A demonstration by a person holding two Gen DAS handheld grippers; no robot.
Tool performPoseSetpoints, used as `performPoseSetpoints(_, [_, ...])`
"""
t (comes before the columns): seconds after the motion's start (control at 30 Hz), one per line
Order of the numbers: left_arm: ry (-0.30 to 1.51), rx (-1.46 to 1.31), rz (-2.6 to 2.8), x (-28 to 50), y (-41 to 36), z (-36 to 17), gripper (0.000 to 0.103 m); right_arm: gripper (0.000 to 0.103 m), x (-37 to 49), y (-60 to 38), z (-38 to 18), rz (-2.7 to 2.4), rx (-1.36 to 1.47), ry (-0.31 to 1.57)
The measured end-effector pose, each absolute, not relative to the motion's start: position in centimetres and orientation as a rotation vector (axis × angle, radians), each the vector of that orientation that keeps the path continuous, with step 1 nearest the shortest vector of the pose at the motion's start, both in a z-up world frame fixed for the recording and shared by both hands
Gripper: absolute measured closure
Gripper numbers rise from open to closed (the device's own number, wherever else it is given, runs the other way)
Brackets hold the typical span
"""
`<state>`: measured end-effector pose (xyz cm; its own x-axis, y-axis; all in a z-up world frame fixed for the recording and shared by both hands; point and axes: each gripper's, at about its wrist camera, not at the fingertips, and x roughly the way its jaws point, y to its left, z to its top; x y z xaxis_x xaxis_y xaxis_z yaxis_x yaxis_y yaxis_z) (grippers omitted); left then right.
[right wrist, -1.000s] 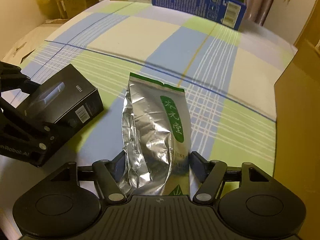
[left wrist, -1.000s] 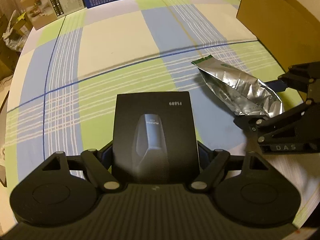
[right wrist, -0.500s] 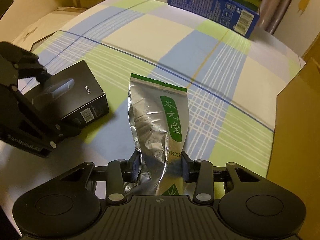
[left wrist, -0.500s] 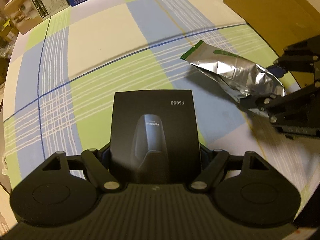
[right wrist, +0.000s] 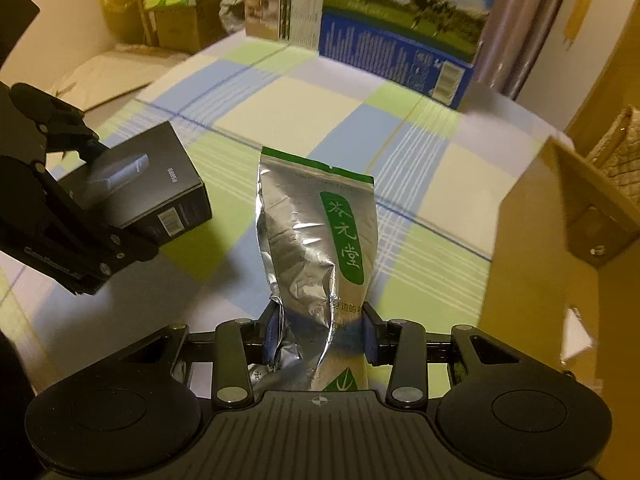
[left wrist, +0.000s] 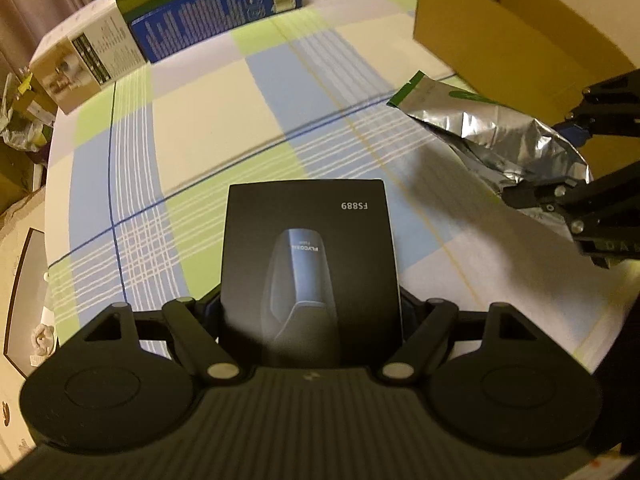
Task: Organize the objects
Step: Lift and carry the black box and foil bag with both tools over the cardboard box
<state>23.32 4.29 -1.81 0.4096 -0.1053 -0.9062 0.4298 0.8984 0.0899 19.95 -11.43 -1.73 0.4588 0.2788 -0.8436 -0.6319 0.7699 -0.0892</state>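
A black box (left wrist: pixel 308 248) marked FS889 is clamped by its sides between the fingers of my left gripper (left wrist: pixel 310 312), shut on it and holding it above the checked tablecloth (left wrist: pixel 200 120). In the right wrist view that box (right wrist: pixel 160 184) hangs at the left in the left gripper (right wrist: pixel 80 216). A crumpled silver foil pouch (right wrist: pixel 316 232) with a green label stands up from my right gripper (right wrist: pixel 320 334), whose blue pads pinch its lower end. From the left wrist view the pouch (left wrist: pixel 492 136) sticks out of the right gripper (left wrist: pixel 560 160) at the right edge.
An open cardboard box (left wrist: pixel 500 40) stands at the right, close beside the pouch, also seen as a brown wall (right wrist: pixel 540 240). A blue carton (left wrist: pixel 216 20) and a white carton (left wrist: pixel 84 64) stand along the table's far edge. Boxes and bags lie beyond the table.
The right gripper's jaws closed on the pouch's lower end. Both grippers then rose, lifting the black box and the pouch off the cloth.
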Motion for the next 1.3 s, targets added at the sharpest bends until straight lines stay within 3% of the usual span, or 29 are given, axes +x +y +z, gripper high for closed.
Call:
performPoseSetpoints(0.77, [0.912, 0.323, -0.417, 15.6, -3.3, 7.7, 0.027, 0.066, 12.8, -18.5, 8.7, 0.495, -0.295, 0.784])
performPoseSetpoints(1.3, [0.830, 0.323, -0.567, 16.8, -14.0, 11.9, 0.027, 0.066, 14.1, -30.0, 13.3, 0.289, -0.170, 0.765])
